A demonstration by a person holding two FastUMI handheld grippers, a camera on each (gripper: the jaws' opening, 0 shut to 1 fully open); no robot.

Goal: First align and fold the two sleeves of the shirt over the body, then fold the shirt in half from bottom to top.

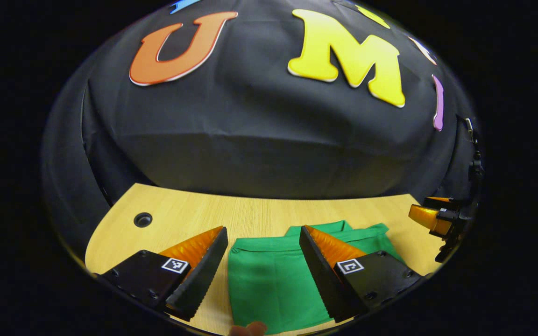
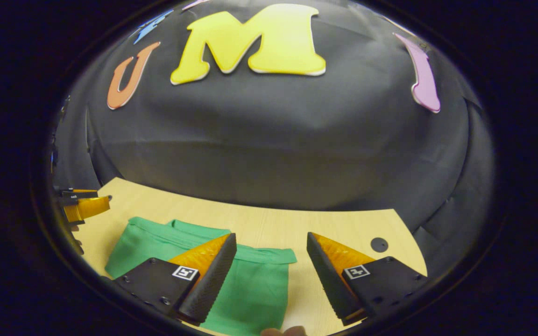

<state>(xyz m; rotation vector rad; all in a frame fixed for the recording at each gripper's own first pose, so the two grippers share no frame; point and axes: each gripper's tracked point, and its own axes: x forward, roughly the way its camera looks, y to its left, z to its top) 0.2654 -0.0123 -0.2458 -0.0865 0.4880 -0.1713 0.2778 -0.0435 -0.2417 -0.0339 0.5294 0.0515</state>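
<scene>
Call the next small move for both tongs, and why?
Probably lower both open tongs onto the green shirt's near hem, one at each corner. The left tongs and right tongs hang open above the wooden table, gripping nothing. The shirt looks like a narrow rectangle, sleeves seemingly already folded in, which would leave the bottom-to-top fold.

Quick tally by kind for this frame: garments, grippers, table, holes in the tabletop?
Green shirt: 1
Grippers: 2, left gripper and right gripper, both open above the shirt
Wooden table: 1
Round holes in the tabletop: 2, and
Total: 6
</scene>
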